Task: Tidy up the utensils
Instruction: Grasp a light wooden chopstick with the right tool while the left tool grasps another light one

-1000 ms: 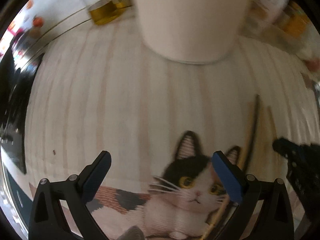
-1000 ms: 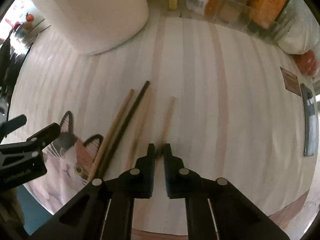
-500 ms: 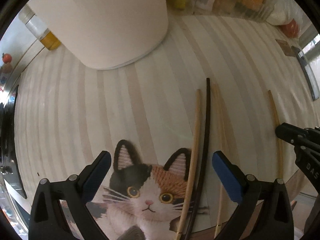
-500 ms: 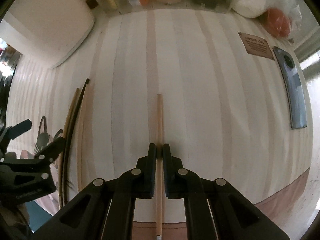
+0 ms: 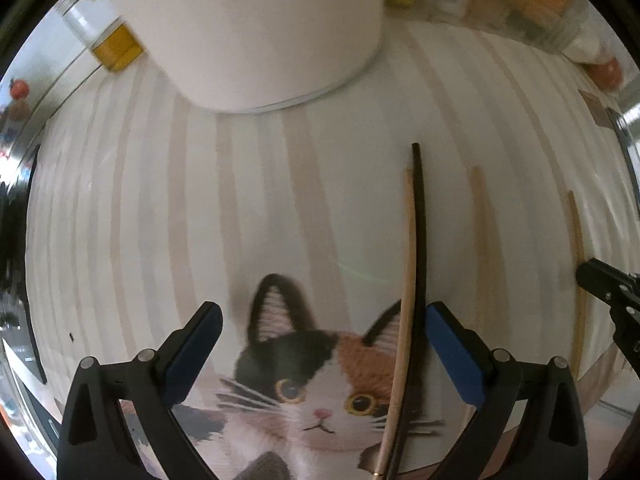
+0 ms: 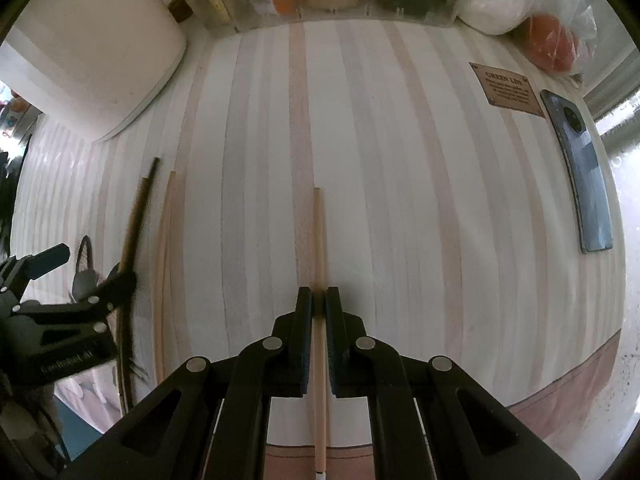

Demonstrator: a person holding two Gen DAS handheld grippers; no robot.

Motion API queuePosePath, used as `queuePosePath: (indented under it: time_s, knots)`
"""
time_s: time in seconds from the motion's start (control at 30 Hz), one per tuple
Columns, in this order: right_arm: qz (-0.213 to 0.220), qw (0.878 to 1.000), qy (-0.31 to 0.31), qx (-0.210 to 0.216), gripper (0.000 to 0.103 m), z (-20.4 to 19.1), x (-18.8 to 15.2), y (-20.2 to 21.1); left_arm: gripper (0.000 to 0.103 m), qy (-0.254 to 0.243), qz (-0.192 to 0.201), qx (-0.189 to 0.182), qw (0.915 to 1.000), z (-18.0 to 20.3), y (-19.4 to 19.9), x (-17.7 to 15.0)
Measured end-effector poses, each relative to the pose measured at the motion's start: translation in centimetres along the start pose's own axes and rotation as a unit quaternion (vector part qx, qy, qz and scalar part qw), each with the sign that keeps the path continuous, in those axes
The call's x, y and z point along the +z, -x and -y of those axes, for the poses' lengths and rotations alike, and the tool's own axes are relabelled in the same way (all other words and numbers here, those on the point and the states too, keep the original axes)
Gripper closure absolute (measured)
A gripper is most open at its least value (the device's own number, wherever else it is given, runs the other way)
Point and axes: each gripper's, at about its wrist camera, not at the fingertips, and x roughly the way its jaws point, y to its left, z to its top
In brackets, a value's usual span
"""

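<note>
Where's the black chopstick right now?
Left wrist view: black chopstick lies right of centre, against a wooden chopstick, lower end crossing the cat mat.

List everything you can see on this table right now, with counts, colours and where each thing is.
Chopsticks: four; three pale wood, one black; lying on table, one in right gripper.
Cat mat: one, calico print, near edge, under two chopsticks.
White container: one, far left.
Clear tray: one, at back, holding packets.
Phone: one, blue-grey, right.
Plaque: one, brown, beside phone.
Table: striped wood.
Left gripper: open, above mat.
Right gripper: shut on chopstick.
</note>
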Motion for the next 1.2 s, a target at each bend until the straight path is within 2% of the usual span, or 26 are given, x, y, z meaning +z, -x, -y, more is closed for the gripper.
queuePosePath:
  time_s: [0.17,0.27,0.5,0.7,1.2]
  knots:
    - [-0.002,1.000,-0.005,0.003,0.096,-0.7,1.3,-0.2,0.000,0.032,0.009,-0.033,0.9989,-2.5,0.9,0.0]
    - [-0.002,1.000,-0.009,0.005,0.096,-0.4,1.3,0.0,0.000,0.035,0.011,-0.026,0.9990,-3.1,1.0,0.1]
    - [0.000,1.000,-0.009,0.002,0.096,0.0,1.1,-0.1,0.000,0.021,0.002,-0.023,0.9995,-1.9,-0.4,0.0]
    - [0.001,1.000,-0.010,0.000,0.096,0.1,0.9,-0.1,0.000,0.015,-0.001,-0.018,0.9997,0.6,-1.4,-0.2]
    - [0.001,1.000,-0.015,0.000,0.096,0.1,0.7,0.0,0.000,0.018,0.006,-0.024,0.9995,-2.7,-1.1,-0.3]
